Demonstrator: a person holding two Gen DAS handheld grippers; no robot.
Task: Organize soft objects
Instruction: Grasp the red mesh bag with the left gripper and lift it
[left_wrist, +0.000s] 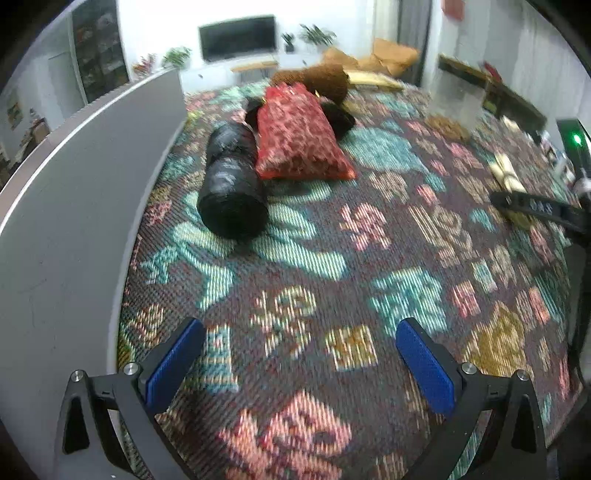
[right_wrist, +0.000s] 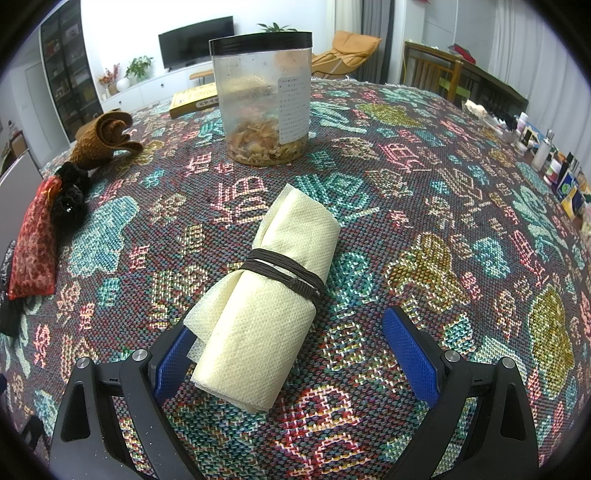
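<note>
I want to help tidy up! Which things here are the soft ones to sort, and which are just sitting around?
Soft things to sort:
cream cloth roll
red pouch
black bundle
brown cloth
black fuzzy thing

Just sitting around:
plastic jar
yellow box
small bottles

tablecloth (right_wrist: 424, 192): coarse woven cloth | cream roll (right_wrist: 266, 295): matt embossed nonwoven | jar (right_wrist: 264, 99): clear plastic | black bundle (left_wrist: 231, 184): glossy

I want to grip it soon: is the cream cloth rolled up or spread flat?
Rolled up. The cream cloth lies as a roll, bound round its middle by a brown cord.
</note>
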